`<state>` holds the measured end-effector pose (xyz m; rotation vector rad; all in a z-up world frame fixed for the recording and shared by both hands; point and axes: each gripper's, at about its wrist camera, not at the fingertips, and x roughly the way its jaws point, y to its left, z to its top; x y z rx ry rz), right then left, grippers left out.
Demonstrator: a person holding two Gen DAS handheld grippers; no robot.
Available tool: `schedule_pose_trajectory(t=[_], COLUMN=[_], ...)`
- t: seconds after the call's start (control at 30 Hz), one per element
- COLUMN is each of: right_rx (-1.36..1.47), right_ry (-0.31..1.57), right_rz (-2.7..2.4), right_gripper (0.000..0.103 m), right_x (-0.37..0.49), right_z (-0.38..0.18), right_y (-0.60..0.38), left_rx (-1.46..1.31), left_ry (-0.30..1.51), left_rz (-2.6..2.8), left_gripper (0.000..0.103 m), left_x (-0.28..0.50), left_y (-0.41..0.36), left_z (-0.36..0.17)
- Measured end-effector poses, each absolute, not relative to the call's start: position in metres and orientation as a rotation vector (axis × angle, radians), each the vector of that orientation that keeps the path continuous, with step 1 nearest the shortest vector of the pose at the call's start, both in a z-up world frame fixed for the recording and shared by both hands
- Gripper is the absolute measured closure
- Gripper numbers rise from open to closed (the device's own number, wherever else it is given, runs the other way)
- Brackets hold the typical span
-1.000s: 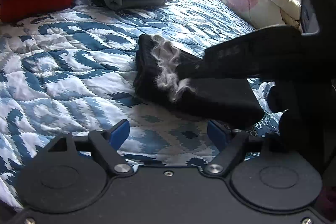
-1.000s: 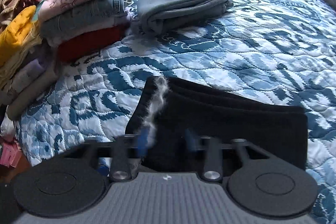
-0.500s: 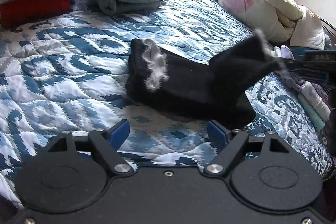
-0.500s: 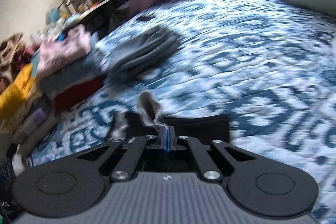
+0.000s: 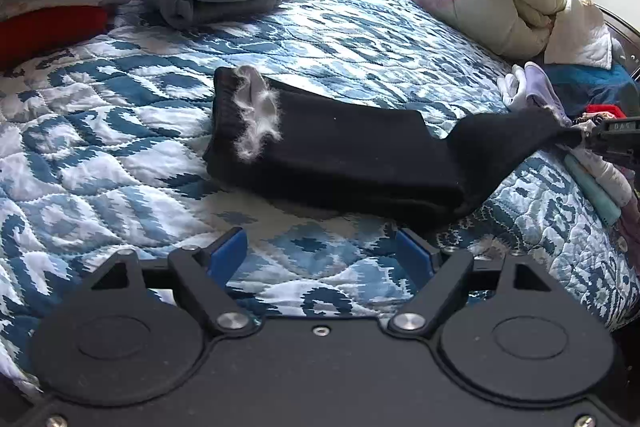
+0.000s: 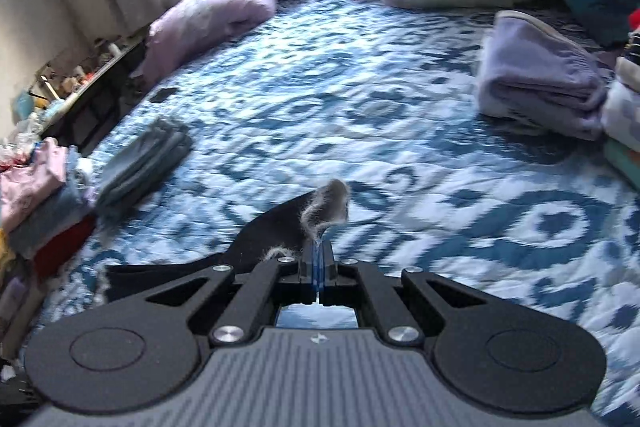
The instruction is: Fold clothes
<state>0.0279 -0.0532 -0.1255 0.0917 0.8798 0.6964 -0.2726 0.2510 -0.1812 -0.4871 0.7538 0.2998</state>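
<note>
The black garment [image 5: 340,163] lies folded on the bed [image 5: 120,131], soft, light and limp, so its free corners seem the best hold: the right claw [image 6: 318,259] pinches one, the left claw [image 5: 320,259] hangs open.
</note>
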Motion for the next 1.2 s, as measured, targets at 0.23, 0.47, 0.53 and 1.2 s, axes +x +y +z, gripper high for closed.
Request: schedule_pose_trajectory(t=[0.23,0.47,0.53,1.2], right_rx=[-0.032,0.086,0.101,0.271], right_ry=[0.913,0.949,0.947,0.876], right_rz=[0.537,0.498,0.518,0.778], right_gripper=[0.1,0.083,0.081,0.049], right_x=[0.061,0.067,0.058,-0.044], right_z=[-0.152,-0.177,-0.184,-0.233], right_y=[-0.082,-0.104,-0.097,-0.054], left_rx=[-0.48,-0.482,-0.486,-0.411], left_ry=[0.78,0.777,0.744,0.671], left_rz=[0.304,0.307,0.33,0.513], left_gripper=[0.022,0.022,0.022,0.063], left_x=[-0.267,-0.262,-0.263,-0.239], left_y=[0.25,0.249,0.251,0.273], left_z=[-0.189,-0.191,-0.188,-0.182])
